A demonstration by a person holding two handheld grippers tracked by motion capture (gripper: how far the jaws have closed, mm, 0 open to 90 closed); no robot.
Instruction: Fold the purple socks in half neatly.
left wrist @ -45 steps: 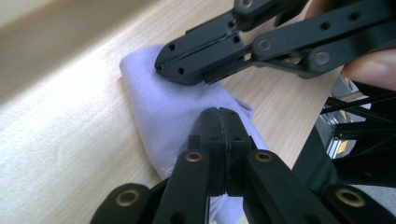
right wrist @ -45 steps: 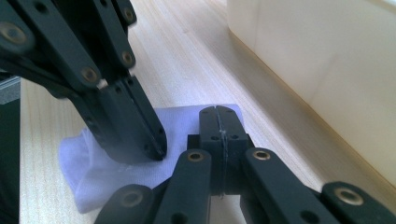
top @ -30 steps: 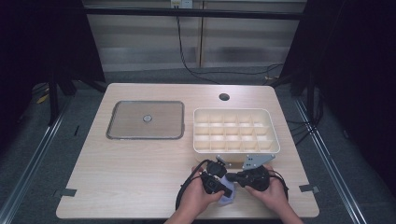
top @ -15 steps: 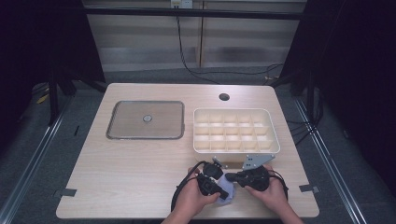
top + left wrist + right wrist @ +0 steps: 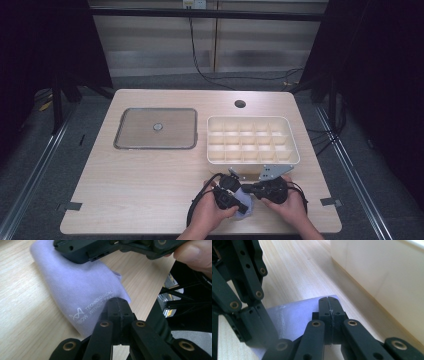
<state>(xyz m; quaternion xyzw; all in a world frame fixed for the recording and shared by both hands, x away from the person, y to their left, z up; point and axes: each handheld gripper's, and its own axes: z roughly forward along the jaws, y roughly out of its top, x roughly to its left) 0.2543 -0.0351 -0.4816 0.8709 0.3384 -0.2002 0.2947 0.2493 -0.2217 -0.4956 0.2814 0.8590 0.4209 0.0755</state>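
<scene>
- High view: wooden table, pale grain, round hole near far edge; flat grey tray with small round knob at centre, on left half; cream compartmented box, three rows of cells, on right half, just beside tray; two hands entering from near edge, left hand and right hand, side by side in front of box; left gripper and right gripper angled toward each other over a small lilac cloth lying at near edge of table, between the hands; grey three-cornered plate on right gripper, close to front wall of box; black cables looping by left hand.
- Left gripper view: own two black jaws pressed together, tips set on near edge of lilac cloth, cloth pinched between them as far as visible; white printed lettering on cloth just beside tips; other gripper's black body resting across far end of cloth; table edge at right, floor beyond.
- Right gripper view: own jaws closed tight, tips over a corner of cloth; grip on cloth not certain here; other gripper's black linkage at left, over same cloth; cream box wall close at right.
</scene>
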